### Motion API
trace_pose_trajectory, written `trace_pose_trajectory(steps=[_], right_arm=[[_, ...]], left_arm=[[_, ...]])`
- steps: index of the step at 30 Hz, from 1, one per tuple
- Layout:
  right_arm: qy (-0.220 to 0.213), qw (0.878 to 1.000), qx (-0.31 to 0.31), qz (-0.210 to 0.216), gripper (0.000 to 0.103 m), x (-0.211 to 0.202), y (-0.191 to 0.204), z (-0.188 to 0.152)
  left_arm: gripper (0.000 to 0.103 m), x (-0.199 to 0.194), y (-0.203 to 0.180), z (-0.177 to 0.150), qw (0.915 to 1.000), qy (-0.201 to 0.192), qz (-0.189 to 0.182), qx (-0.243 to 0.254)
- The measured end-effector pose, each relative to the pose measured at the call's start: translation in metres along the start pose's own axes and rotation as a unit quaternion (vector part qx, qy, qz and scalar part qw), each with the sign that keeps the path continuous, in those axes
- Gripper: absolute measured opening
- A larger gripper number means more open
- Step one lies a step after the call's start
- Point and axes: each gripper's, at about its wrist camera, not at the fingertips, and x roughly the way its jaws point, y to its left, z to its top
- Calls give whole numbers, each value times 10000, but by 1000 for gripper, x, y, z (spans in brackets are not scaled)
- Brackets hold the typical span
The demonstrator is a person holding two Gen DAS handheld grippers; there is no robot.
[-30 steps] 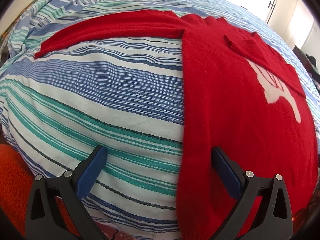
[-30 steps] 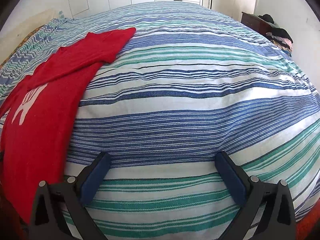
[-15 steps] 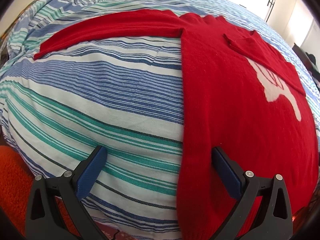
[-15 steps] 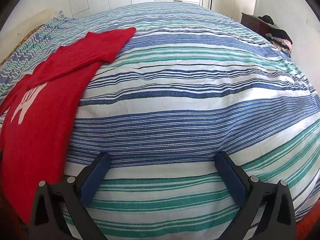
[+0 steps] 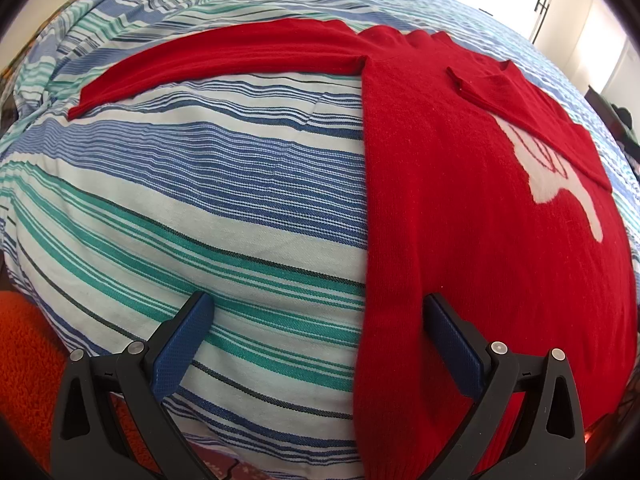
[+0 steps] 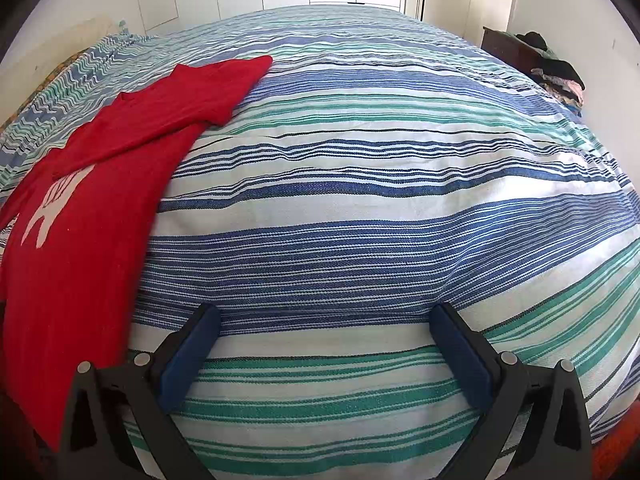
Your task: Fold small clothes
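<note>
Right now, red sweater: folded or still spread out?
Partly folded. The red sweater lies flat on the striped bedspread: one sleeve stretched out, the other sleeve folded across the chest.

sweater (image 5: 460, 208) flat on bedspread (image 5: 200, 200)

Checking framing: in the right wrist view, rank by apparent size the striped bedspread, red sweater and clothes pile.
1. Striped bedspread
2. Red sweater
3. Clothes pile, though it lies farthest away, so it looks smaller than it is.

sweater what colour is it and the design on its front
Red sweater with a white design; left wrist view.
</note>
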Motion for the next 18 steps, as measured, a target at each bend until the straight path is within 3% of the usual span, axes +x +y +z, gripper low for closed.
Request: trace_pose_trajectory(steps=[13,16,18], right_arm=[[-7,10000,-4,-3,103,0,0,0],[-9,10000,-8,-7,103,0,0,0],[-8,10000,-10,-9,103,0,0,1]], left_arm=[[102,-6,4,2,9999,51,-130,-73],[102,-16,34,17,9947,128,-678,-768],[102,-23,71,33,9830,-63,-994,-1540]])
